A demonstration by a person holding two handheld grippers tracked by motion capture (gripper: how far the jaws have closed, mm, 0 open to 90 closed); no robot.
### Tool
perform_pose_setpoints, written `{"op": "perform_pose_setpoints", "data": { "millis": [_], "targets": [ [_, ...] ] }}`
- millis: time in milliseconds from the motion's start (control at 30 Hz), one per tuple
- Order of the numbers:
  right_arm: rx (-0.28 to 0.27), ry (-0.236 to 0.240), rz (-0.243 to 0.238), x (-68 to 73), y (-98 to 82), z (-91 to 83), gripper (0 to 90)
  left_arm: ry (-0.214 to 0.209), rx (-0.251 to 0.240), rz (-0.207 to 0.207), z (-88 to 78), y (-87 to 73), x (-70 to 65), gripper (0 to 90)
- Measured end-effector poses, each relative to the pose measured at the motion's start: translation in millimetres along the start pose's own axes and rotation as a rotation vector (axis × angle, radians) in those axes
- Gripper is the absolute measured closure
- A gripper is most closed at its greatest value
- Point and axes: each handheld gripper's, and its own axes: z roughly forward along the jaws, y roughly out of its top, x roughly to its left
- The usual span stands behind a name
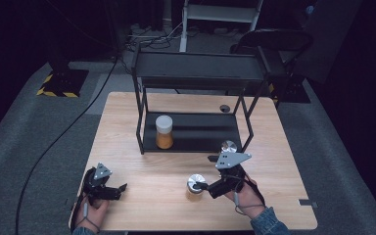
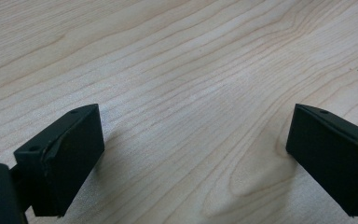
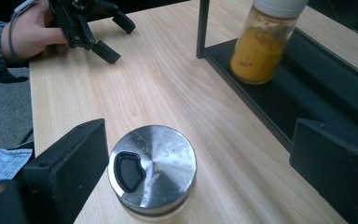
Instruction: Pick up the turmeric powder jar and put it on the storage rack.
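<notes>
While my right gripper [image 3: 196, 158] stands spread wide around the metal-lidded jar [image 3: 152, 169], nothing is gripped yet: its fingers [image 3: 70, 161] are released, one just beside the lid at its nine o'clock, the other well off at three o'clock, and I cannot tell whether the near one touches the lid. In the high view that gripper [image 1: 206, 186] sits at the jar [image 1: 195, 187] from its three o'clock side, with the jar standing upright on the tabletop [image 1: 274, 161], toward the front edge and a little right of centre.

My left gripper [image 2: 193, 154] is also released, its fingers [image 2: 67, 158] far apart over bare wood with nothing between them. From above I see it [image 1: 122, 187] resting near the tabletop's seven o'clock corner, well apart from the jar.

Farther out, a second jar [image 1: 164, 131] with a white lid and orange powder already stands on the lower level of the black shelf [image 1: 196, 68], toward its left end. A small round silver thing [image 1: 228, 146] sits at the shelf's front right, too small to make out.

As I judge it, the work is putting jars on the shelf: one is placed, this one is not yet grasped. Left to do: close on it, lift, carry it toward twelve o'clock and set it down beside the first.
</notes>
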Motion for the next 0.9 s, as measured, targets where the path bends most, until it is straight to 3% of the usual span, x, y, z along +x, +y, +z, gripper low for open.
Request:
{"op": "perform_pose_setpoints", "data": {
  "millis": [433, 900],
  "targets": [
    [0.009, 0.034, -0.031, 3.6, 7.5, 14.9, 4.3, 0.001, 0.000, 0.000, 0.0, -0.1, -0.1, 4.1],
    [0.067, 0.062, -0.042, 5.8, 11.4, 34.6, 5.8, 0.001, 0.000, 0.000, 0.0, -0.1, -0.1, 4.1]
  ]
}}
